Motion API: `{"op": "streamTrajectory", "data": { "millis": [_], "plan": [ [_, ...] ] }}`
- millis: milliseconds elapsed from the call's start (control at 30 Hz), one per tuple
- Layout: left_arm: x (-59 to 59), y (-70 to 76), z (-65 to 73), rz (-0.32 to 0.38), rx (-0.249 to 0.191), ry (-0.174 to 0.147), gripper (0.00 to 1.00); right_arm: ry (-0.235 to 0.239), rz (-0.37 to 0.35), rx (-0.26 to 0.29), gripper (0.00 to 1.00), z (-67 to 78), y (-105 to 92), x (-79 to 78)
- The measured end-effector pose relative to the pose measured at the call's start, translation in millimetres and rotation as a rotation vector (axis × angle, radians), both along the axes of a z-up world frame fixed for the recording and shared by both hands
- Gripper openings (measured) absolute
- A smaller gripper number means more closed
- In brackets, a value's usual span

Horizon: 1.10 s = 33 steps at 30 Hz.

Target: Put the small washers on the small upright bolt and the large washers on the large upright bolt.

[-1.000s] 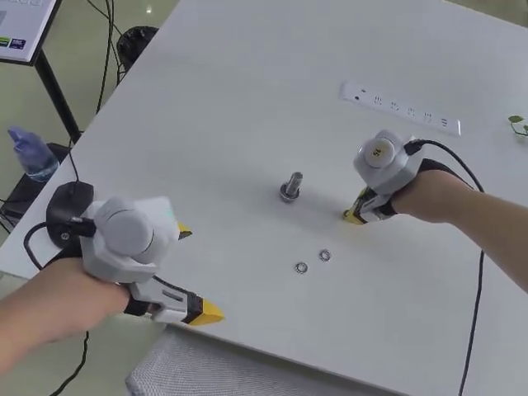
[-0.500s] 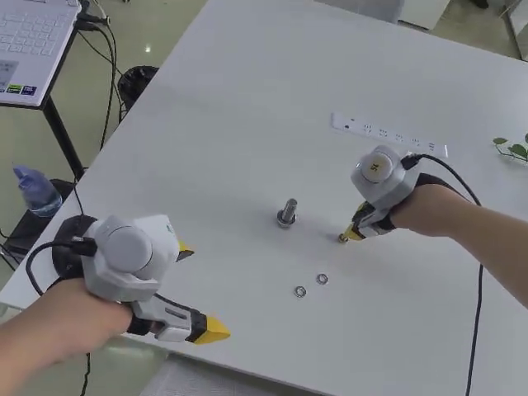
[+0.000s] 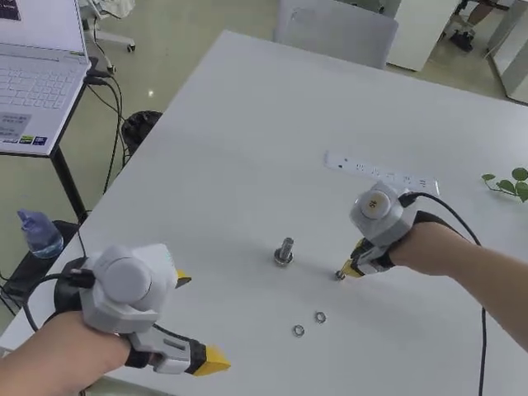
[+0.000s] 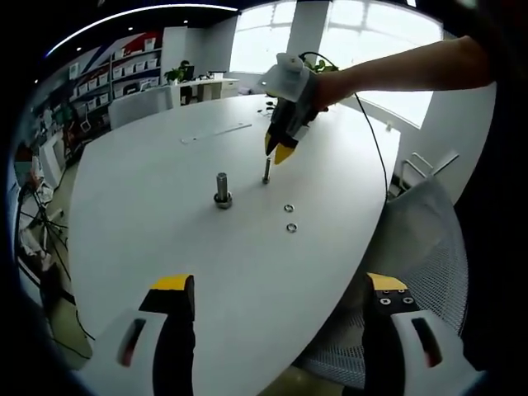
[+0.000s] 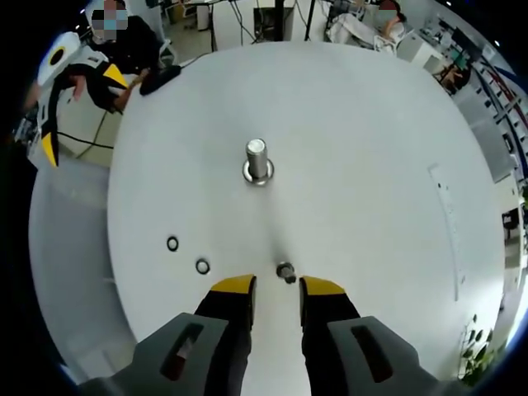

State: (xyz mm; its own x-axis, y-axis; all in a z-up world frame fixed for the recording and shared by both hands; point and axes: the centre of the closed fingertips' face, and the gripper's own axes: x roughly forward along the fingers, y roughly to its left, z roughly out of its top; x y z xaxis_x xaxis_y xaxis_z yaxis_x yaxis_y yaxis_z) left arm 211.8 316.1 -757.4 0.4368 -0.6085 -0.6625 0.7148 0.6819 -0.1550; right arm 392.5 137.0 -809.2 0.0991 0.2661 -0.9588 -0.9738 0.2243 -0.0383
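A large upright bolt [image 3: 284, 251] stands mid-table, with a washer at its base [image 5: 257, 171]. To its right stands a small upright bolt [image 3: 340, 274], just beyond the tips of my right gripper [image 3: 351, 269]. In the right gripper view the yellow-tipped jaws are slightly apart, with nothing between them, and the small bolt [image 5: 285, 271] is just ahead of the gap. Two small washers [image 3: 320, 317] [image 3: 299, 331] lie flat nearer the front edge. My left gripper [image 3: 200, 320] hovers at the table's front left, wide open and empty. Its own view shows both bolts [image 4: 222, 188] [image 4: 266, 171].
A white power strip [image 3: 379, 175] lies behind the bolts. A laptop [image 3: 33, 74] sits on a stand to the left, with a bottle [image 3: 40, 233] on the floor below. A chair [image 3: 334, 29] stands at the far edge and a plant [image 3: 511, 183] at the right.
The head camera has tilted up, so the whole scene sits lower. The small bolt, earlier hidden at the right gripper's tips, now shows just ahead of them. The left gripper has barely moved.
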Motion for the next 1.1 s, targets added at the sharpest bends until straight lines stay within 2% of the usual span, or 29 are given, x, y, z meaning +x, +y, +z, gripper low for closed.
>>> {"op": "streamTrajectory", "data": {
  "millis": [100, 200, 400, 667, 767, 1100],
  "plan": [
    [-1.9, -2.0, -1.0, -0.006, 0.005, 0.004, 0.85, 0.002, -0.004, 0.01, 0.22, 0.0, 0.6, -2.6],
    [-3.2, -3.7, -3.5, -0.015, 0.015, 0.005, 0.86, 0.005, 0.004, 0.016, 0.22, -1.3, 1.7, -12.1],
    [-1.5, 2.6, -9.7, -0.017, 0.042, 0.01, 0.88, 0.011, 0.021, 0.017, 0.22, -3.3, 3.0, -28.4],
    [-2.0, 4.0, -10.7, -0.024, 0.041, 0.012, 0.88, 0.05, 0.031, 0.039, 0.26, -5.5, 5.0, -50.2],
    [-4.6, 2.8, -11.8, -0.037, 0.05, 0.02, 0.88, 0.051, 0.035, 0.046, 0.26, -5.1, 7.2, -56.4],
    [-9.8, -0.6, -13.9, -0.048, 0.058, 0.018, 0.87, 0.068, 0.062, 0.044, 0.26, -11.0, 10.2, -77.4]
  ]
}}
